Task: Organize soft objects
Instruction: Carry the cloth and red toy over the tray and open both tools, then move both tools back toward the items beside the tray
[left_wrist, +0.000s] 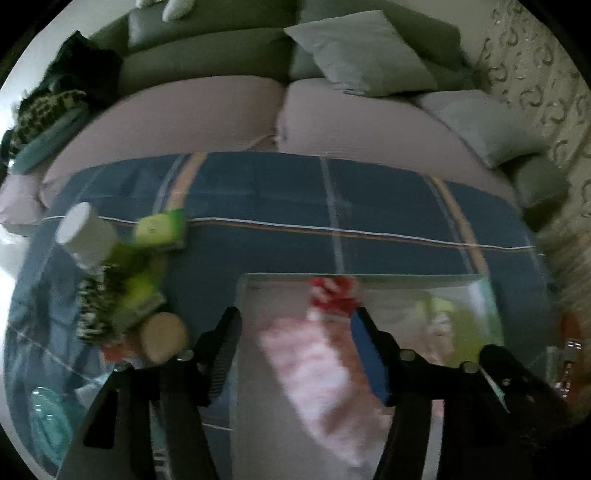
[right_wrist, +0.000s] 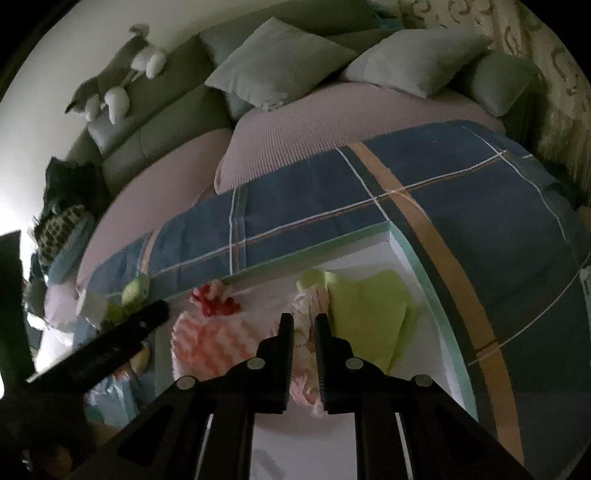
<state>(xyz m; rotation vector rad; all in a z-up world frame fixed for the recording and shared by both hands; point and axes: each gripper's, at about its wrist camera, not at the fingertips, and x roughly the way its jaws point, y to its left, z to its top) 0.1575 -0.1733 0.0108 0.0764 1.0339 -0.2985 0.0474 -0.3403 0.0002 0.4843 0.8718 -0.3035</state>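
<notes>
A white tray (right_wrist: 413, 254) with a green rim lies on the blue plaid blanket. In it lie a pink-and-white striped cloth (right_wrist: 207, 343), a red-and-white item (right_wrist: 216, 301), a lime-green cloth (right_wrist: 365, 317) and a pale pink cloth (right_wrist: 310, 314). My left gripper (left_wrist: 295, 325) is open above the striped cloth (left_wrist: 314, 365). My right gripper (right_wrist: 303, 321) has its jaws close together on the pale pink cloth. Left of the tray sits a pile (left_wrist: 122, 291) of green sponges, a leopard-print item, a white cup and a tan round object.
The blanket (left_wrist: 295, 195) covers a sofa with a mauve seat (left_wrist: 207, 114) and grey-green pillows (left_wrist: 362, 51). A plush toy (right_wrist: 114, 85) lies on the sofa back. Dark and patterned items (left_wrist: 48, 110) sit at the sofa's left end. A teal item (left_wrist: 48, 413) is at lower left.
</notes>
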